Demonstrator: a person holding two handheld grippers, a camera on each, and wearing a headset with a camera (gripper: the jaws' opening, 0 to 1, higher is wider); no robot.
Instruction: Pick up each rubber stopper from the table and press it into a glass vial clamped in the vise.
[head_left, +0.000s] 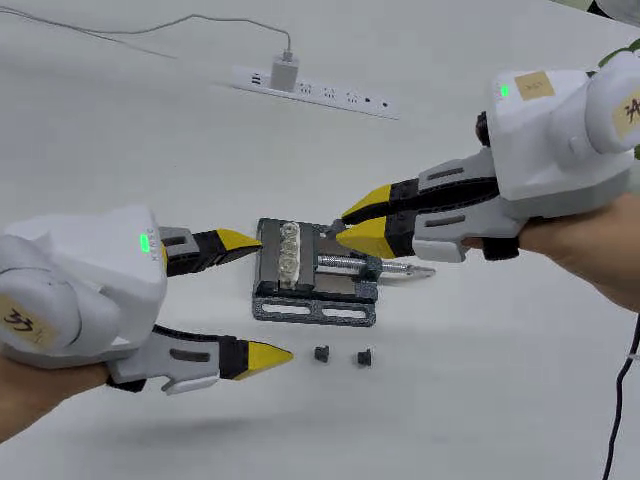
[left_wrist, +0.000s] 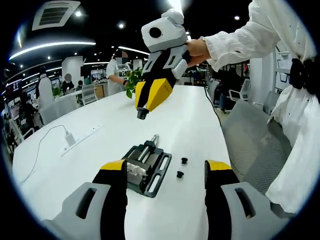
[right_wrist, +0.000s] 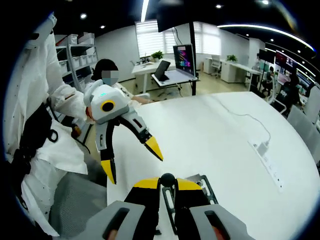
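Yellow-tipped left gripper (head_left: 270, 297) is held wide open, empty; small black rubber stopper (right_wrist: 167, 178), judged light and squashy, is pinched by its sides in right gripper (right_wrist: 168, 184).

The left gripper (head_left: 272, 296) and right gripper (head_left: 343, 225) match: rounded white housings, grey and black fingers (head_left: 190, 358) with slotted sides, ending in pointed yellow tips. Each housing carries a small green light (head_left: 145, 242) and a tan sticker (head_left: 535, 85) with handwritten marks too blurred to read. The person wears a loose white long sleeve (left_wrist: 240, 37). A thin black cable (head_left: 620, 420) runs along the near right edge.
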